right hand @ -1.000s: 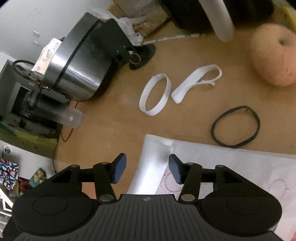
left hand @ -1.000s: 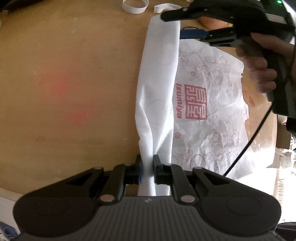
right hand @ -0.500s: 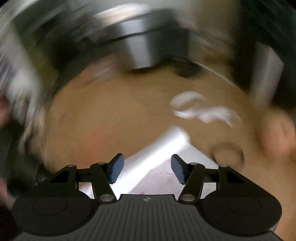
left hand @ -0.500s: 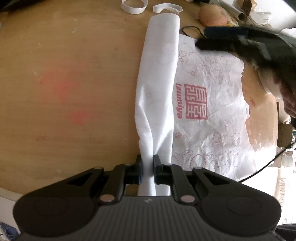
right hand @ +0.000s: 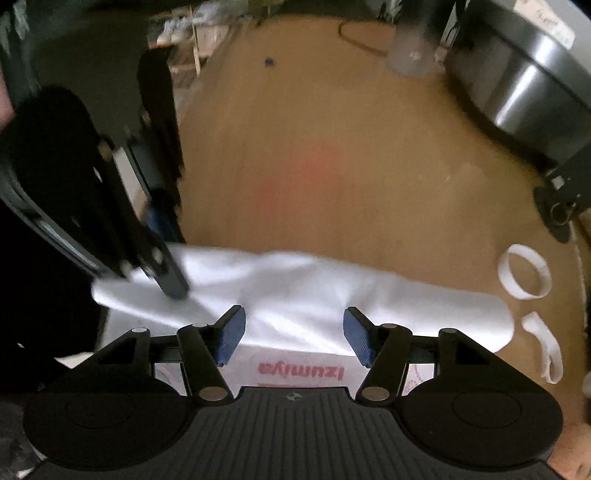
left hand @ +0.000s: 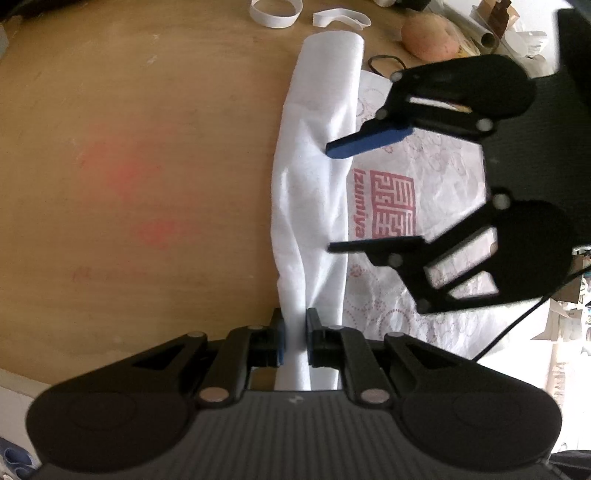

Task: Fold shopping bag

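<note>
A white shopping bag [left hand: 388,266] with a red "izumiya" logo lies flat on the wooden table [left hand: 129,147]. Its left side is folded over into a long strip [left hand: 314,166]. My left gripper [left hand: 295,332] is shut on the near end of that strip. My right gripper [left hand: 330,199] hangs over the middle of the strip, coming in from the right, its blue-padded fingers open and nothing between them. In the right wrist view the strip [right hand: 314,288] runs across just beyond the open right gripper [right hand: 293,332], and the left gripper [right hand: 170,284] pinches its left end.
Beyond the bag's far end lie two white fabric loops [left hand: 275,13] [left hand: 340,18], a black elastic ring [left hand: 380,62] and a peach-coloured round thing [left hand: 430,40]. A grey metal drum [right hand: 517,85] stands at the table's far side. The table edge [left hand: 22,380] runs near the lower left.
My right gripper has swung from the far end of the folded strip to its middle, rolling about a quarter turn on the way. The left gripper has kept still, shut on the strip.
</note>
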Motion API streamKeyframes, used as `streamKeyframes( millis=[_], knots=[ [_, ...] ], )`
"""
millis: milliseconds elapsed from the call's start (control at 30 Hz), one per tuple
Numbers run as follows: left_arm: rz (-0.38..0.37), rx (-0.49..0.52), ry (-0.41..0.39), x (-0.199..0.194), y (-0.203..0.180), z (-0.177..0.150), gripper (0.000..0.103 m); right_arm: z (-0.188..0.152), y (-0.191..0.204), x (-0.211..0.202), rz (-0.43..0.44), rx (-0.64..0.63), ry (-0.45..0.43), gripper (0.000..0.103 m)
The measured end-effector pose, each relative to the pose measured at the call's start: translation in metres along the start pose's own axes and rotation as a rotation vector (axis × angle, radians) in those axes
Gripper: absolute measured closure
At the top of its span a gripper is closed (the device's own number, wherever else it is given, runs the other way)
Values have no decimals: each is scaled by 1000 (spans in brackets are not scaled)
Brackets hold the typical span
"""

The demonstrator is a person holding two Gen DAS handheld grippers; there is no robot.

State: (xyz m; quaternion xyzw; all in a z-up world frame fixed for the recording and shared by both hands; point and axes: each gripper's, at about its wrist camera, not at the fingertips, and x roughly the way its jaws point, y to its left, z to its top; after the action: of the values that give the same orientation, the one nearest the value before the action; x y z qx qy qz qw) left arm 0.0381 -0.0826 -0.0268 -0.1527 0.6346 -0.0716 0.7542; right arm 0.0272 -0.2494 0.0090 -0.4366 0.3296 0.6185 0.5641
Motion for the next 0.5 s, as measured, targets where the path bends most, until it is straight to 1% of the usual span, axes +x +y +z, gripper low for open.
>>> streamKeyframes(
  millis=[100,200,267,300,367,400,467,500],
  knots=[
    [-1,-4,-2,0,0,0,92,0,-9,4,31,51,-1,40],
    [-2,-6,-3,0,1,0,92,-2,-11,5,48,69,-16,34],
    [-7,-8,-3,0,2,1,91,-4,-11,6,59,75,-28,22],
    [-10,-8,-2,0,2,1,90,-4,-9,6,61,70,-35,19],
    [-25,-13,-3,0,5,1,89,-5,-3,9,66,60,-48,7],
    [-38,-19,-8,-1,8,0,89,-6,-2,11,66,56,-51,5],
    [-63,-32,-18,-2,13,-1,78,-7,-2,12,66,54,-53,4],
    [-75,-34,-36,-6,16,-2,76,-7,-2,12,67,53,-55,4]
  ],
)
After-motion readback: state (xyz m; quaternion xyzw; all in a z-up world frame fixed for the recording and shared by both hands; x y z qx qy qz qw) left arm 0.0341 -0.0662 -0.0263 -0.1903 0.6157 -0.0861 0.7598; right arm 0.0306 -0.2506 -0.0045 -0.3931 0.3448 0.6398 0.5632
